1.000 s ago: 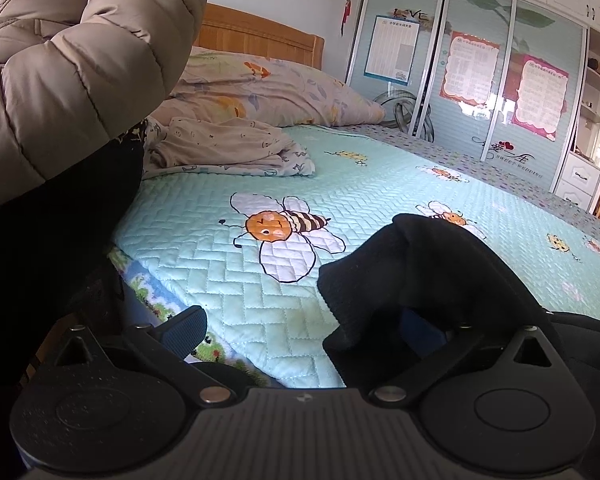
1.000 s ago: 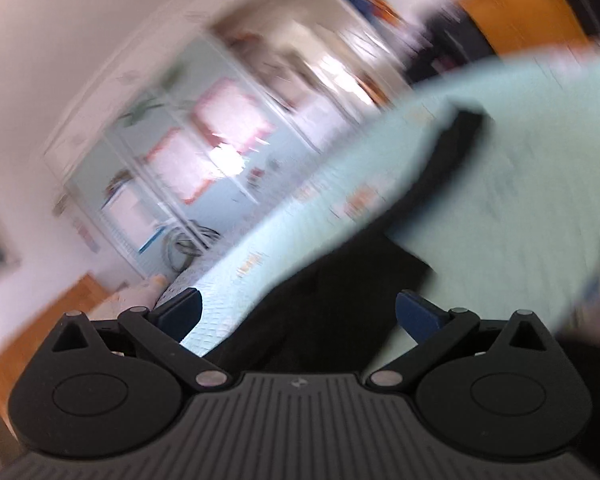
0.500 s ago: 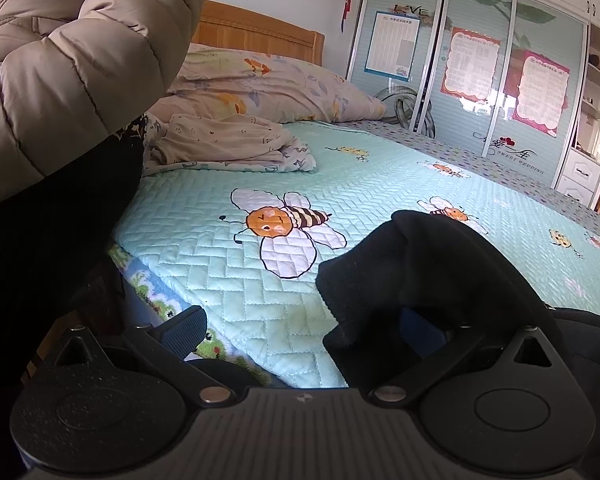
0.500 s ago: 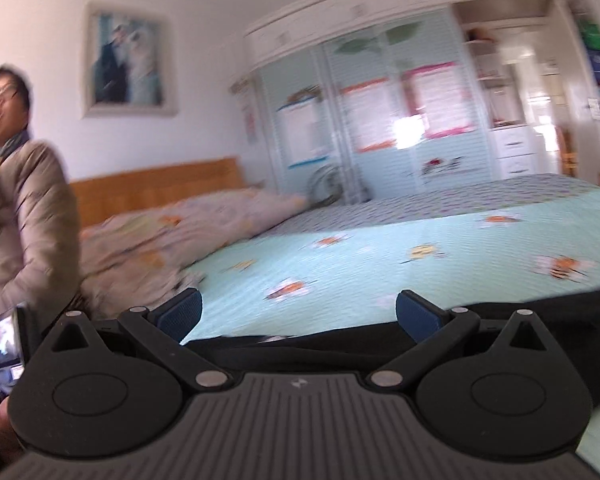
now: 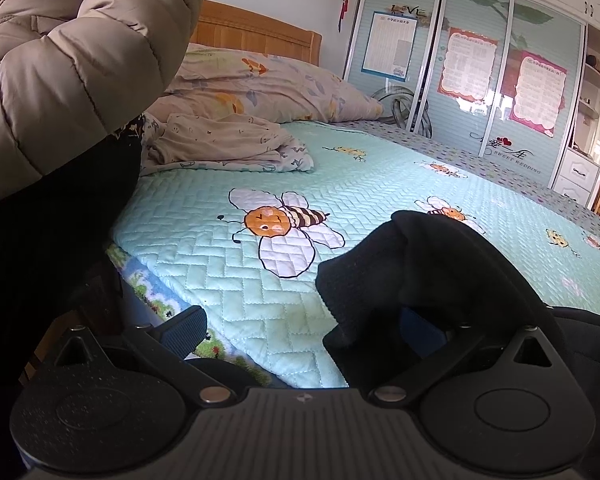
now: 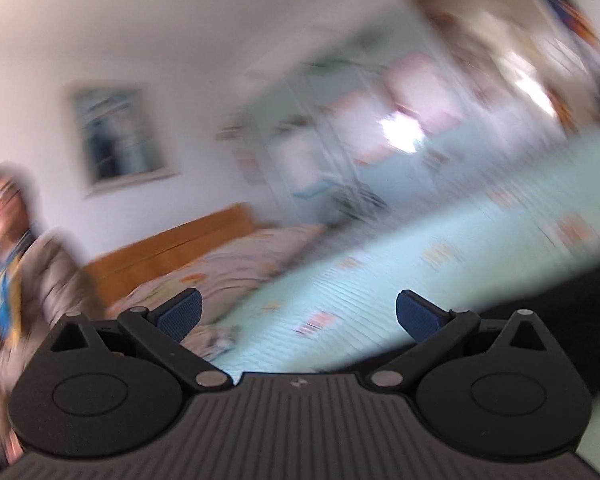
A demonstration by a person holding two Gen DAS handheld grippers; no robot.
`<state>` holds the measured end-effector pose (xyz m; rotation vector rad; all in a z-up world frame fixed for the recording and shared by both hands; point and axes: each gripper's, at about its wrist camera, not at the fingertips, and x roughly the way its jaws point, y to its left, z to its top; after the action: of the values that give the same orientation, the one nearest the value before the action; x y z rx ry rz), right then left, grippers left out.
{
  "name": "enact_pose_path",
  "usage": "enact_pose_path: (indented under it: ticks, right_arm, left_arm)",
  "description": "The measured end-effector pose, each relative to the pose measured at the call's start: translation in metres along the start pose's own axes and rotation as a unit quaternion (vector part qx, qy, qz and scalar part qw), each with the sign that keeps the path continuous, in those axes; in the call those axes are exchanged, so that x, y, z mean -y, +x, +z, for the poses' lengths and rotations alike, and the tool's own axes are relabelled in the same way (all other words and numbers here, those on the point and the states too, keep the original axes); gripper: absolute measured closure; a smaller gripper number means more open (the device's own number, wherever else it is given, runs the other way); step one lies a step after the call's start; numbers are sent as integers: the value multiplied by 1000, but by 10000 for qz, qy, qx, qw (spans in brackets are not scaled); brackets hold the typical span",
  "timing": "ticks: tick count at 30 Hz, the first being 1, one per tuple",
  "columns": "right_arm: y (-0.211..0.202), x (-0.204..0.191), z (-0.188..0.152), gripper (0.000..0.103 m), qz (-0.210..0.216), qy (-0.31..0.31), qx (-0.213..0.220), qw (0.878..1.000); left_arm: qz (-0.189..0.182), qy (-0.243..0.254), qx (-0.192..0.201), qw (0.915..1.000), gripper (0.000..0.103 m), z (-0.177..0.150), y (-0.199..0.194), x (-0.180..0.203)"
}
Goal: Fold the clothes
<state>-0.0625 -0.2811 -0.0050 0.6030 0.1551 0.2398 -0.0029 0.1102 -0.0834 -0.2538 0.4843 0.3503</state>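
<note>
Left wrist view: left claw [image 5: 300, 322] spread wide, black garment [image 5: 428, 264] draped over its right finger, above the bee-patterned bed cover [image 5: 240, 256]; a beige puffer sleeve [image 5: 72, 60] at left. Right wrist view, heavily blurred: right claw [image 6: 298, 314] spread apart, nothing between its fingers; dark cloth [image 6: 560, 292] at lower right.

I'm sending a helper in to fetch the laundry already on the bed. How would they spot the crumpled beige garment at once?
Start at the wooden headboard and the floral pillow below it. Just in front of that pillow, on the mint bee-print quilt, lies the crumpled beige garment. Its tiny dark specks and loose heap set it apart from the large-flowered pillow.
</note>
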Motion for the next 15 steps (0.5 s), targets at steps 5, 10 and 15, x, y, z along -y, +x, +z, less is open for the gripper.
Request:
enact_pose_path:
  ticks: [5, 10, 15]
  right_arm:
    - [-34, 93, -8, 0, -1089, 1651, 74, 9802]
    - [-55, 149, -36, 2, -1364, 2840, 270, 9487]
    - [-48, 148, -39, 0, -1129, 2870, 208, 9510]
  left_arm:
    - [27, -10, -12, 10000, 1, 0, 0, 1]
    - [59, 4, 1, 10000, 1, 0, -1, 3]
    - [60, 46, 62, 10000, 1, -1, -4, 3]
